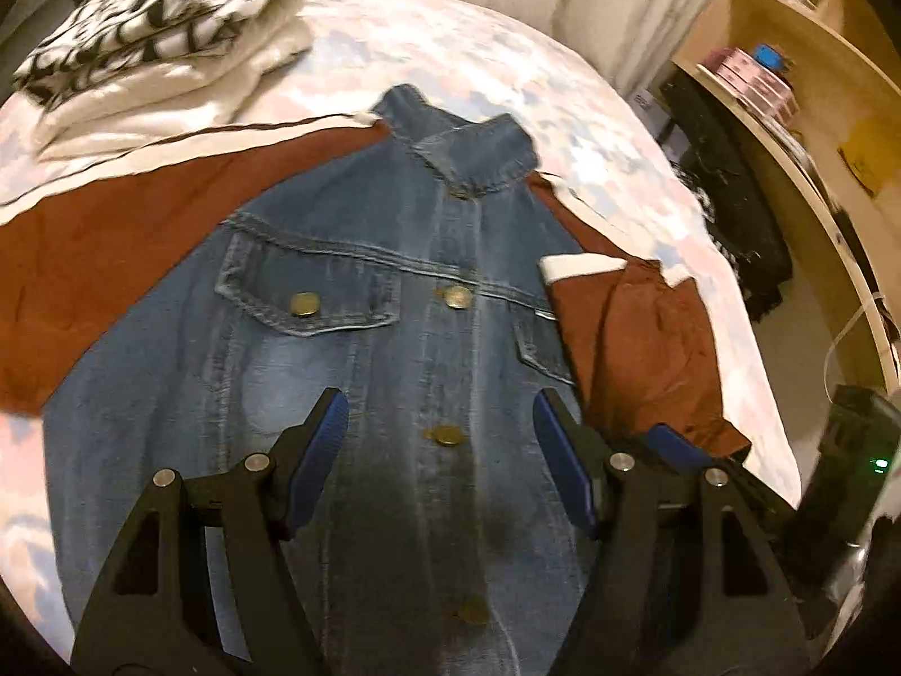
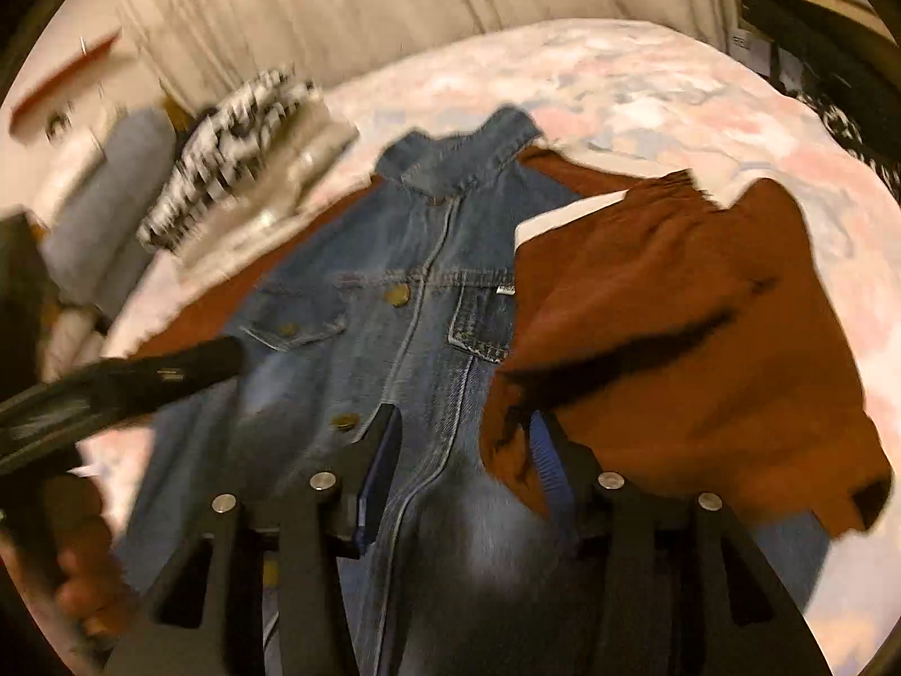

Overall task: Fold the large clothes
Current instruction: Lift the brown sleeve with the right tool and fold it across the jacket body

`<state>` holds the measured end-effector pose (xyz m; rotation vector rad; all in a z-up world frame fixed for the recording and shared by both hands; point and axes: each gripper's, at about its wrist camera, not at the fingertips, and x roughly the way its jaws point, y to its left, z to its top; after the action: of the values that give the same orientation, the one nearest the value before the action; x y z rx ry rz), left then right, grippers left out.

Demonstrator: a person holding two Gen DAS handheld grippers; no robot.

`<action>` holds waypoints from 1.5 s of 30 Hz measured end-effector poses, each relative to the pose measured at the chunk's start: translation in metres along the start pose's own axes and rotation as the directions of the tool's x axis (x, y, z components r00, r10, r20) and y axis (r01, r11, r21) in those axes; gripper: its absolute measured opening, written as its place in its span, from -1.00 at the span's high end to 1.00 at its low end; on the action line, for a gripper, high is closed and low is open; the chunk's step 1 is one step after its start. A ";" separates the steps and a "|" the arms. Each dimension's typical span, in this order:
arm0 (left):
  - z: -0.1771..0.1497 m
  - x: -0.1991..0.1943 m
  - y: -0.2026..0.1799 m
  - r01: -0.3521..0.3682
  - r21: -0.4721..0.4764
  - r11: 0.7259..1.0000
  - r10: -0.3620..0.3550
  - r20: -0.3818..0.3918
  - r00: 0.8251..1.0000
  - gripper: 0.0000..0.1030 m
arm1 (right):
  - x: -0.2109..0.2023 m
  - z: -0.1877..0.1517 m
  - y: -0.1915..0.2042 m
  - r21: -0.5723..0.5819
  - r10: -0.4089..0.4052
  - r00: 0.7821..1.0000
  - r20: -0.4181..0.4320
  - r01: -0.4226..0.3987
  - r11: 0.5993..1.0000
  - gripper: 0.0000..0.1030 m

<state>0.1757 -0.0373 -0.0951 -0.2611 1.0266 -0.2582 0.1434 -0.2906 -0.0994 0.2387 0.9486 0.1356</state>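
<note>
A blue denim jacket (image 1: pixel 366 366) with rust-brown sleeves lies face up and buttoned on the bed. In the left wrist view its left sleeve (image 1: pixel 112 259) stretches out flat. The right sleeve (image 1: pixel 636 349) is folded in over the jacket's side. My left gripper (image 1: pixel 439 411) hovers open above the button placket with nothing between its fingers. In the right wrist view the jacket (image 2: pixel 416 349) lies ahead, and my right gripper (image 2: pixel 467 434) stands open over its lower front. The hanging edge of the folded brown sleeve (image 2: pixel 676 327) touches its right finger; the pads do not clamp it.
A folded stack topped by a black-and-white patterned cloth (image 1: pixel 157 28) sits at the bed's far left corner. The bedcover (image 1: pixel 507 67) is pale pink and blue. Wooden shelves (image 1: pixel 788 84) stand to the right of the bed, and a curtain (image 2: pixel 338 11) hangs behind it.
</note>
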 end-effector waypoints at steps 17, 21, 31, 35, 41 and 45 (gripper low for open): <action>-0.010 0.079 -0.176 -0.043 0.491 0.870 0.080 -0.055 0.995 -0.29 | -0.139 -0.042 -0.119 0.297 -0.247 0.960 0.132 0.200 0.934 -0.05; -0.006 0.113 -0.193 -0.125 0.555 0.823 0.179 -0.045 0.983 0.01 | -0.130 -0.045 -0.122 0.287 -0.281 0.952 0.119 0.238 0.928 -0.05; 0.064 0.029 -0.108 -0.204 0.208 0.957 0.145 0.266 0.953 0.91 | -0.124 -0.043 -0.123 0.295 -0.275 0.953 0.125 0.229 0.928 -0.05; 0.054 0.046 -0.021 -0.162 0.062 0.985 0.155 0.104 0.982 0.50 | -0.111 -0.036 -0.110 0.282 -0.258 0.960 0.106 0.220 0.934 -0.05; 0.038 0.066 0.063 -0.054 -0.121 0.991 0.048 -0.058 0.997 0.12 | -0.093 -0.023 -0.088 0.222 -0.219 0.973 0.072 0.198 0.955 -0.05; 0.053 0.058 0.085 -0.008 -0.162 0.987 0.002 -0.037 0.999 0.00 | -0.089 -0.005 -0.083 0.219 -0.157 0.986 0.054 0.142 0.965 -0.36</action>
<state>0.2581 0.0285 -0.1444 -0.4025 1.0864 -0.1753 0.0894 -0.3892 -0.0538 0.3680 0.9069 -0.1148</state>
